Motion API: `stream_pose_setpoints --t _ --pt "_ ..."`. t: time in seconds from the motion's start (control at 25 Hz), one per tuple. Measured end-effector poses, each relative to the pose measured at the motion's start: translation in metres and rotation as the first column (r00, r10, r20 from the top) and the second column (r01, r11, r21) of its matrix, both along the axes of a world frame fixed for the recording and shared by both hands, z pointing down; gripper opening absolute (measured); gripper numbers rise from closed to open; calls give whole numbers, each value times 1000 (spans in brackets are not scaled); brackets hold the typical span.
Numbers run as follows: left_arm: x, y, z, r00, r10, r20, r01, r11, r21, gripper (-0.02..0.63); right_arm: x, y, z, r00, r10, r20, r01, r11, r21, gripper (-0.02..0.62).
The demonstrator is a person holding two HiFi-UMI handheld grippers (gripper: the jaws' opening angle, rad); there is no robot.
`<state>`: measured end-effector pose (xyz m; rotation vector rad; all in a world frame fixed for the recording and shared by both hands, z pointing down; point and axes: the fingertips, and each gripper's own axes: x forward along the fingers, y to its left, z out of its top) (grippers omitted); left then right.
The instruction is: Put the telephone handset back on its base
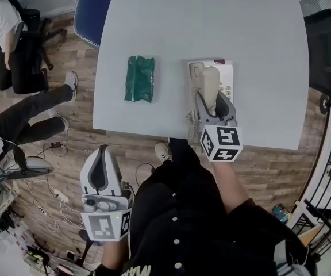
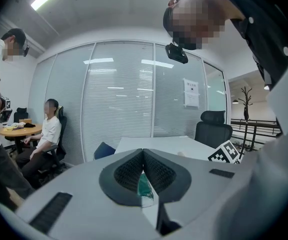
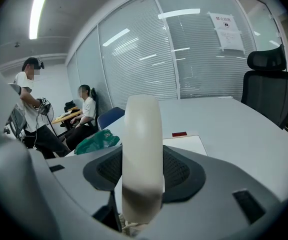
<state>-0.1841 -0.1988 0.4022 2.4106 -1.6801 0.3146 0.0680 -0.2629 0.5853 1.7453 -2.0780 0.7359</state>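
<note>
smooth table [image 1: 257, 68]; right gripper [image 1: 211, 101] clamps rounded handset [image 1: 210, 78]

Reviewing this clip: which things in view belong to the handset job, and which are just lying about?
Job:
handset, clamped in the right gripper
telephone base, right under the handset

Lying about:
green packet on the table, apart from the phone
left gripper, shut, held off the table's near edge
</note>
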Motion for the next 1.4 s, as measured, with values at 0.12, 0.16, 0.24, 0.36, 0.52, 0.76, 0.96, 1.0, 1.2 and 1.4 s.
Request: stream_pose_setpoints --t 0.12,0.16,0.24,0.36,0.52,0.76,0.96,1.0,1.2,1.4 --pt "0 -3 4 1000 0 -1 0 1000 -8 15 -3 -7 6 1000 10 -9 -11 1000 -7 229" --pt "0 -4 4 1000 0 -2 0 1000 -11 15 -3 -8 9 1000 17 -14 -17 1000 -12 230" --pt "0 -5 6 1000 0 -2 -1 1000 -18 15 -4 -10 16 999 32 -22 -33 999 -28 229" --pt "1 -7 8 1000 0 -2 0 1000 -31 15 -5 -12 23 999 43 -29 -44 998 -51 229" --pt "3 -10 11 1000 2 -4 -3 999 -41 15 -4 -14 30 996 69 -51 -73 995 -73 230" --pt "7 -12 19 1000 6 -5 -6 998 -58 15 -4 -16 43 990 110 -92 -119 988 -102 230" --pt "11 -14 23 1000 11 -6 -11 998 -69 15 -3 -19 50 986 124 -110 -136 985 -109 230" --pt "11 -14 24 1000 11 -6 -11 997 -71 15 -3 -19 52 986 121 -115 -134 985 -111 230" --pt "13 -15 27 1000 13 -6 -13 997 -80 15 -4 -19 54 982 121 -143 -137 985 -108 230" --pt "16 -15 28 1000 15 -8 -16 996 -83 15 -5 -19 55 979 132 -158 -150 983 -106 230"
